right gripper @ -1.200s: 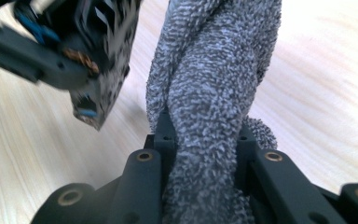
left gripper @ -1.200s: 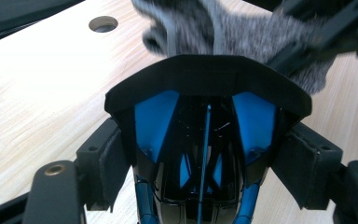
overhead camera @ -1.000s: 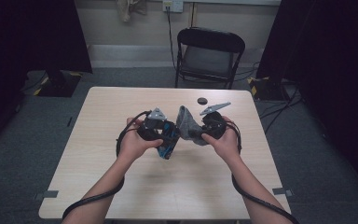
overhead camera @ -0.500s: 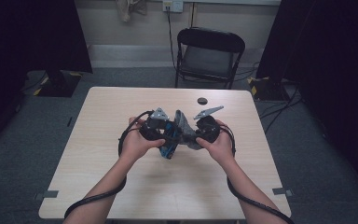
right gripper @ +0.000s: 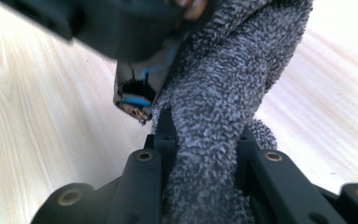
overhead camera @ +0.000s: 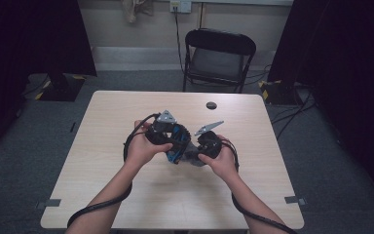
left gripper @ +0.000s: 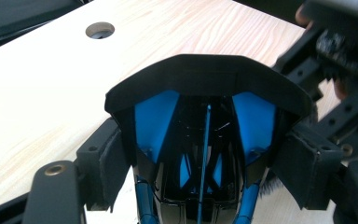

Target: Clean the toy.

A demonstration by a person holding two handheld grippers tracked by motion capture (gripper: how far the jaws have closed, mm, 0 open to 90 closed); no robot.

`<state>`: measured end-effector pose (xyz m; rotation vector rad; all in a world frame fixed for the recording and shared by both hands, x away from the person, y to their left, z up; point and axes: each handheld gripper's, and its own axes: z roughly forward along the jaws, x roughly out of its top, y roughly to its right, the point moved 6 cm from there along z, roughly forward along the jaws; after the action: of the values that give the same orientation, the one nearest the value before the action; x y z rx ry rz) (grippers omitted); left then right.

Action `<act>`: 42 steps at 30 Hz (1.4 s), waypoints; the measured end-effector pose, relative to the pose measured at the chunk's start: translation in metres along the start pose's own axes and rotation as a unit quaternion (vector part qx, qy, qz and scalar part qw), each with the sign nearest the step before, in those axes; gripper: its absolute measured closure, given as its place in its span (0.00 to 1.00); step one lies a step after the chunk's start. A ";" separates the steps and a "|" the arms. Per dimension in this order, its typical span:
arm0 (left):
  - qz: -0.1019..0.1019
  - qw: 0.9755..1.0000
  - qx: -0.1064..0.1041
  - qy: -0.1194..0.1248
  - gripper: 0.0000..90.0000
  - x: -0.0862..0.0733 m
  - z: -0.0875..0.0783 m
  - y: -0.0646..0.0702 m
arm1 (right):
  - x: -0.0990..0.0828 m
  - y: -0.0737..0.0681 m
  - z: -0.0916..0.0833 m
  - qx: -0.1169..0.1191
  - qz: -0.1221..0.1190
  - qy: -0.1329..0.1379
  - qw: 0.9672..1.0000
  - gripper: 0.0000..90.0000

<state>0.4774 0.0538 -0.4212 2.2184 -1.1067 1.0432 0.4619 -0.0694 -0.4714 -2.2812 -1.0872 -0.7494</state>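
High view: one wooden table (overhead camera: 126, 195), one folding chair (overhead camera: 219, 56) behind it. Mid-table, left gripper (left gripper: 200, 158) clamps one black-and-blue shoe (left gripper: 205, 116); right gripper (right gripper: 203, 158), just beside, pinches one grey terry cloth (right gripper: 223, 116) touching the shoe.

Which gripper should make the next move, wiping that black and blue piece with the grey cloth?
Right, probably. The right gripper is shut on the grey cloth, which already lies against the black and blue piece. The left gripper clamps that piece from both sides, so it is better kept as the steady holder.
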 end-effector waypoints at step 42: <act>-0.005 1.000 0.000 -0.012 0.28 -0.010 0.003 -0.001 | 0.024 0.012 -0.036 -0.028 -0.010 0.027 0.999 0.80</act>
<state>0.4753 0.0567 -0.4310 2.2399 -1.1038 1.0143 0.4744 -0.0863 -0.4319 -2.2853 -1.0790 -0.8559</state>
